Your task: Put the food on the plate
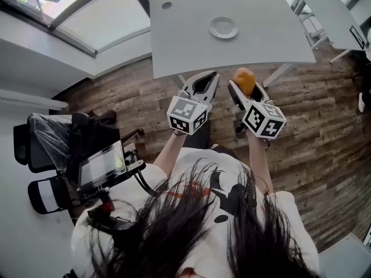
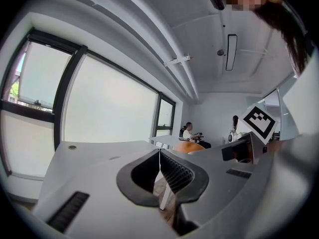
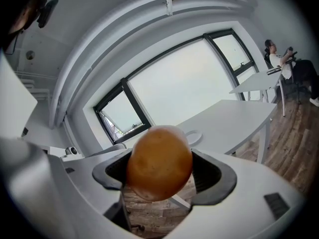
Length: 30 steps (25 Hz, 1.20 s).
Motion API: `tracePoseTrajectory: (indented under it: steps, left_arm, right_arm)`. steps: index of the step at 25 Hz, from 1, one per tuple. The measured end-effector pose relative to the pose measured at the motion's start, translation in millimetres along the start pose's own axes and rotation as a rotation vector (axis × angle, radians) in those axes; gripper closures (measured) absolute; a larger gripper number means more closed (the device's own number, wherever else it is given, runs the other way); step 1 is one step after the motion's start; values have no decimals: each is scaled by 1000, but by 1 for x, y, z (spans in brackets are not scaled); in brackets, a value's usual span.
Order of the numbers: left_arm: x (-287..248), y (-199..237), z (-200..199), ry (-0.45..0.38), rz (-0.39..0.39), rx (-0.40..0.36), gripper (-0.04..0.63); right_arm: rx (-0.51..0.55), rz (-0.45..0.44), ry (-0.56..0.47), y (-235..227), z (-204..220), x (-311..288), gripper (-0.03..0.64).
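A smooth, rounded orange-brown food item (image 1: pixel 244 80), potato-like, is sitting clamped between the jaws of the right gripper (image 1: pixel 246 87), hanging in the air just short of the grey bench (image 1: pixel 185 42). A small round white plate (image 1: pixel 224 27) is lying flat on that bench, well apart.

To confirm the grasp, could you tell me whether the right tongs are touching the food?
Touching: the right gripper view shows the right tongs clamped on the food.

Plate (image 1: pixel 224 27) on table (image 1: pixel 185 42), well ahead of food (image 1: pixel 244 79) in right claw (image 1: pixel 246 87).
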<state>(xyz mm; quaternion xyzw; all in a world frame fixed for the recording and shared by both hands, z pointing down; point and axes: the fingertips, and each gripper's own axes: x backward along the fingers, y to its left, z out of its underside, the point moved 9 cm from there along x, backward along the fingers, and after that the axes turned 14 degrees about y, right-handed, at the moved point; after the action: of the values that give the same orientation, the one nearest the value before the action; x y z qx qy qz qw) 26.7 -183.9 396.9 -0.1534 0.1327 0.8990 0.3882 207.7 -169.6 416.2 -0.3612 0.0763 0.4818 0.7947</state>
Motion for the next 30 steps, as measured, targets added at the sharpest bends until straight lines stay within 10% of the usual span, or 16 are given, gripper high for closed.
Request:
tracePoseTrajectory:
  steps: [30]
  left_arm:
    - [-164, 222, -51, 105, 156, 45, 589]
  right_arm:
    - [-124, 170, 81, -51, -120, -210, 249]
